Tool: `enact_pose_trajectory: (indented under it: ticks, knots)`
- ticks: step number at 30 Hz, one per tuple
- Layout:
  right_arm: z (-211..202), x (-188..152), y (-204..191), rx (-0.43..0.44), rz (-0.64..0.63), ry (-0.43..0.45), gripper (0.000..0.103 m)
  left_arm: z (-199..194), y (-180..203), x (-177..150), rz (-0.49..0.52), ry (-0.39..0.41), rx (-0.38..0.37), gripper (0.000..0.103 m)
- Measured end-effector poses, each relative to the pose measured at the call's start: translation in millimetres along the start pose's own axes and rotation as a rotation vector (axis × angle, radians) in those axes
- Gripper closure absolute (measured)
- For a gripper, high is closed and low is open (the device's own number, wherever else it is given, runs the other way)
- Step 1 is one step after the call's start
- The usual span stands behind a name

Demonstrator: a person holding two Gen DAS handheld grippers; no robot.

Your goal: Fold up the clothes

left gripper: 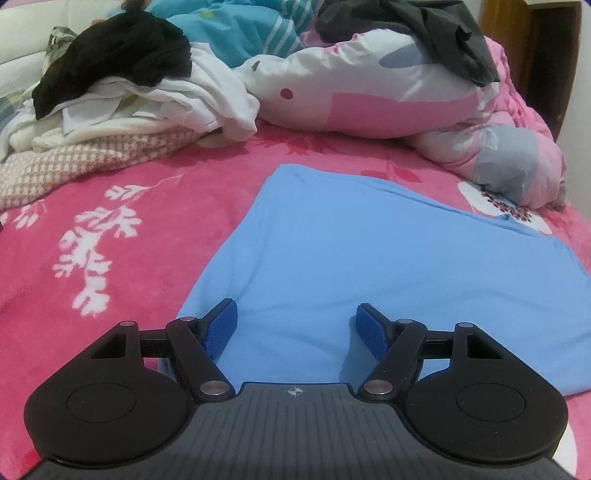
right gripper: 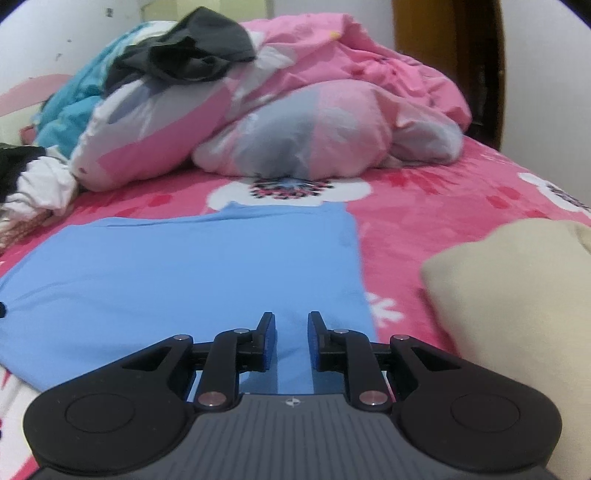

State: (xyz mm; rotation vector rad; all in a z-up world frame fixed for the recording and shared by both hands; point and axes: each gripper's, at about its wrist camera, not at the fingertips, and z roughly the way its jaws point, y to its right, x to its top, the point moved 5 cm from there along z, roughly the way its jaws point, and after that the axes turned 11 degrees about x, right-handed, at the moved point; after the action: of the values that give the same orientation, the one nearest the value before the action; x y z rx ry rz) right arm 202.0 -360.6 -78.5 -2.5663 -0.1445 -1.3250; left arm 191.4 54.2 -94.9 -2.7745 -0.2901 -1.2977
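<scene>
- A light blue garment [left gripper: 369, 266] lies spread flat on the bed, on a pink floral bedspread [left gripper: 110, 229], in the near middle of the bed and just ahead of both claws.
- The cloth is plain and one colour, smooth over most of its surface, with only faint creases.
- In the left wrist view its far edge shows a doubled layer: a long fold line runs along the upper right side.
- In the right wrist view the garment [right gripper: 192, 266] reads as a rough rectangle, its right edge straight and its far edge slightly uneven beside a white flower print on the bedspread [right gripper: 461, 206].
- The left claw [left gripper: 296, 323] hangs over the near edge of the blue cloth with its blue-padded fingers [left gripper: 221, 334] wide apart; nothing is between them.
- The right claw [right gripper: 291, 341] sits over the near right corner of the garment, its fingers narrowly apart with blue cloth showing through the gap; whether the pads touch the fabric I cannot tell.
- A folded beige item [right gripper: 517, 302] lies on the bedspread to the right of the blue garment, apart from it.
- At the far side of the bed is a bunched pink, white and grey duvet [left gripper: 388, 99] with a dark grey garment [left gripper: 436, 33] on top.
- Far left sits a heap of white clothes [left gripper: 155, 103] with a black garment [left gripper: 110, 59] over it, on a checked cloth [left gripper: 74, 162].
</scene>
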Motion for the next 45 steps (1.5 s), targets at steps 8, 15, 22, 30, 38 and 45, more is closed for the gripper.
enact_pose_trajectory:
  ticks: [8, 15, 22, 30, 38, 45]
  knots:
    - [-13, 7, 3, -0.108, -0.048, 0.028, 0.084, -11, -15, 5, -0.056, 0.024, 0.01, 0.031]
    - [-18, 21, -25, -0.054, -0.099, 0.074, 0.084, -23, -12, 17, -0.039, 0.075, 0.018, 0.031]
    - [-1, 17, -50, 0.008, -0.129, 0.043, 0.084, -17, 0, 10, 0.011, 0.058, 0.012, 0.031]
    - [10, -1, -29, -0.037, -0.095, -0.027, 0.084, -7, -11, -5, 0.0, 0.014, 0.004, 0.031]
    - [4, -2, -18, -0.07, -0.091, -0.026, 0.084, -9, -18, -4, -0.004, 0.016, 0.012, 0.031]
    - [-3, 1, -18, -0.092, -0.091, -0.016, 0.084, -17, -38, 0, -0.058, 0.012, 0.065, 0.031]
